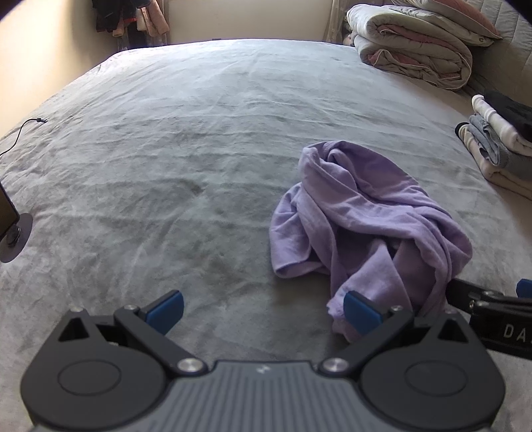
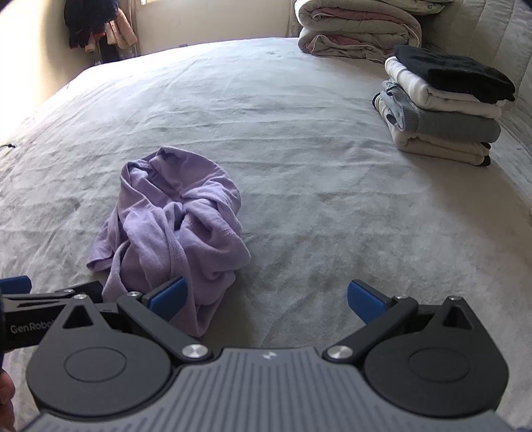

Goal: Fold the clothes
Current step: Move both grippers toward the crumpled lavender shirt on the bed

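Note:
A crumpled lilac garment [image 1: 362, 219] lies in a heap on the grey bed sheet [image 1: 166, 139]; it also shows in the right wrist view [image 2: 176, 226]. My left gripper [image 1: 262, 312] is open and empty, with its right pad [image 1: 360, 314] at the garment's near edge. My right gripper [image 2: 266, 300] is open and empty, with its left pad [image 2: 168, 299] in front of the garment's near end. Each gripper's side shows at the edge of the other's view.
A stack of folded clothes [image 2: 445, 103] sits at the right of the bed. Rolled duvets [image 2: 359, 30] lie at the far right corner. A phone stand [image 1: 13, 229] and a cable [image 1: 23, 129] are at the left edge. Clothes [image 2: 96, 23] hang in the far corner.

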A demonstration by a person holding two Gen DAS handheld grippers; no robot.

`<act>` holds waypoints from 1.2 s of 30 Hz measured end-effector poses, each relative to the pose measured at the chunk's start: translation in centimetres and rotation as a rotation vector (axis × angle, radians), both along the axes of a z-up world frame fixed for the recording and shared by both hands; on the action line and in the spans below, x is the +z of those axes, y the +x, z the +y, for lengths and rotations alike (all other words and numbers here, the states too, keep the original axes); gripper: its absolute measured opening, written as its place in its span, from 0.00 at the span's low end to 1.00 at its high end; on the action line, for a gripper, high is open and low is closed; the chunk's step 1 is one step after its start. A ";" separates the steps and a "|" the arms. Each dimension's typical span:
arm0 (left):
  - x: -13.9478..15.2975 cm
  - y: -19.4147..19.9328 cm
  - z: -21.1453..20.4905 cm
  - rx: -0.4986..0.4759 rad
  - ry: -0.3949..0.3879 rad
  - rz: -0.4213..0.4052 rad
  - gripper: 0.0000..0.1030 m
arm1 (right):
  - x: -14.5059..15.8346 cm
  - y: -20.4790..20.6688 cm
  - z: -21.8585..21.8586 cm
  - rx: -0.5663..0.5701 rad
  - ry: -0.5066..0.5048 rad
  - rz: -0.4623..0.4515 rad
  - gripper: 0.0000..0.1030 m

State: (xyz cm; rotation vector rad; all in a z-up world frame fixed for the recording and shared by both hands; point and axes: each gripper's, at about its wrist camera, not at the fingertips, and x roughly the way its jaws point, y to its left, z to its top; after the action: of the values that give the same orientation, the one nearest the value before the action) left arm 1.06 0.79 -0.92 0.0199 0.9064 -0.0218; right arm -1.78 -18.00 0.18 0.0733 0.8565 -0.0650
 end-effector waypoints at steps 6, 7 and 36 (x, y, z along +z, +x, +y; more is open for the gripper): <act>-0.4 0.2 -0.1 0.005 0.010 0.008 0.99 | 0.5 -0.2 0.1 0.010 -0.015 -0.021 1.00; -0.4 0.3 -0.1 0.006 0.012 0.009 0.99 | 0.6 -0.3 0.0 0.010 -0.017 -0.023 1.00; -0.8 0.6 0.1 0.017 0.003 0.024 0.99 | 0.9 -0.6 -0.8 -0.013 -0.001 -0.022 1.00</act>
State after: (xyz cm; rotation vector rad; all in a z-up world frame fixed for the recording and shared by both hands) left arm 1.63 0.90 -1.76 0.0150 0.9307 -0.0049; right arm -2.34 -18.82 1.08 0.0782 0.8343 -0.0772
